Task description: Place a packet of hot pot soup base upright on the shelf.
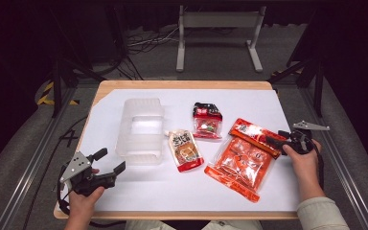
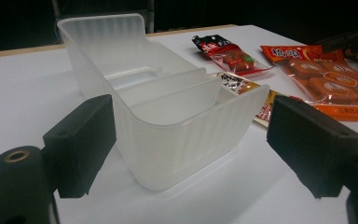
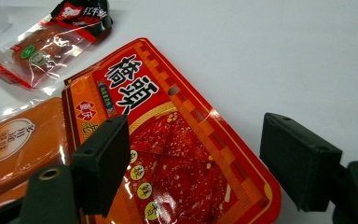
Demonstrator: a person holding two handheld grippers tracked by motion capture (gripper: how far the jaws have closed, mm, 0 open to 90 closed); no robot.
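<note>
Red snack packet (image 3: 186, 158) lies under the open right hand-held gripper (image 3: 196, 163)

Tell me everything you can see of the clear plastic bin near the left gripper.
The clear plastic bin is a frosted, translucent, oblong container with ribbed walls and rounded corners. A low inner divider splits it into two compartments, and both look empty. It stands upright and open-topped on the white sheet, left of the snack packets; the beige pouch lies just beside its right wall, contact unclear. The left gripper is open, aimed at its near end, its fingers not touching it.
</note>
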